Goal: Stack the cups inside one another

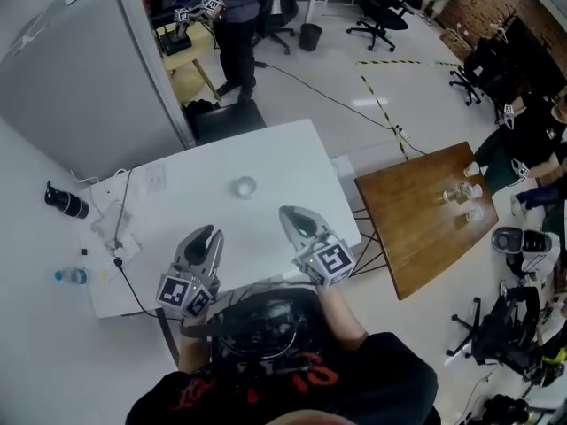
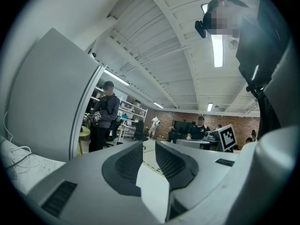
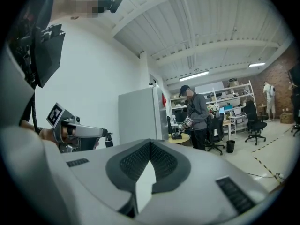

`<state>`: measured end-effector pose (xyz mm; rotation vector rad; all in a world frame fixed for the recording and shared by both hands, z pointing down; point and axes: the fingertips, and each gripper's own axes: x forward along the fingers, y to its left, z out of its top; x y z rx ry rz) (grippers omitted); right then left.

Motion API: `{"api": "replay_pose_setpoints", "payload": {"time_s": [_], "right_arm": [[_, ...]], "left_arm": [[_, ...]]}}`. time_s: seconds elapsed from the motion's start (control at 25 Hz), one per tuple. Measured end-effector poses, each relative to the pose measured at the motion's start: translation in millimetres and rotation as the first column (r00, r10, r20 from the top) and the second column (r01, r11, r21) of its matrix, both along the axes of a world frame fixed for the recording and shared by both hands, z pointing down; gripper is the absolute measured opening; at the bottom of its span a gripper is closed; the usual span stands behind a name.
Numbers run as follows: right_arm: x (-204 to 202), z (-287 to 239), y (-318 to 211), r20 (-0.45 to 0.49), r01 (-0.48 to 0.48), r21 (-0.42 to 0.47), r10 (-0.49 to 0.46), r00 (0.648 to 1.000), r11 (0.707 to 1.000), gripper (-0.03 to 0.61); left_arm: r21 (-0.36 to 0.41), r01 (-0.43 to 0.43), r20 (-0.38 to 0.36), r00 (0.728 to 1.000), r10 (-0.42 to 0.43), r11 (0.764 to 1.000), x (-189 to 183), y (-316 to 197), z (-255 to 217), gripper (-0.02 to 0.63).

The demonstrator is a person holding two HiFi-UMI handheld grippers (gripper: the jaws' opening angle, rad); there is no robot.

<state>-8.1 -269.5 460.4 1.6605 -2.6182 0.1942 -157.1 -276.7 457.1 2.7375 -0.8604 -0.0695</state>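
A clear cup (image 1: 244, 187) stands upright near the middle of the white table (image 1: 292, 149); I cannot tell whether others are nested in it. My left gripper (image 1: 209, 235) hovers over the table's near edge, short of the cup and to its left. In the left gripper view (image 2: 149, 146) its ribbed pads stand almost together with nothing between them. My right gripper (image 1: 297, 218) is level with it, to the cup's right and nearer me. Its pads (image 3: 150, 146) meet at the tips and hold nothing. The cup is hidden in both gripper views.
A black bottle (image 1: 66, 204), a small water bottle (image 1: 71, 276) and cables with papers (image 1: 115, 224) lie at the table's left end. A wooden table (image 1: 416, 228) with small cups (image 1: 465, 193) stands to the right. A grey partition (image 1: 80, 69) and a standing person (image 1: 235, 16) are behind.
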Motion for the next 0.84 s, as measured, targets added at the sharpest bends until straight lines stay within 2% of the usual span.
{"api": "replay_pose_setpoints", "payload": {"time_s": [0.36, 0.84], "right_arm": [[5, 3, 8, 0.026, -0.007, -0.011, 0.007, 1.0, 1.0, 0.003], [6, 6, 10, 0.023, 0.002, -0.024, -0.002, 1.0, 1.0, 0.003]], "left_arm": [[0.004, -0.048, -0.003, 0.999, 0.048, 0.999, 10, 8, -4, 0.089], [-0.017, -0.06, -0.005, 0.998, 0.06, 0.998, 12, 10, 4, 0.089]]}}
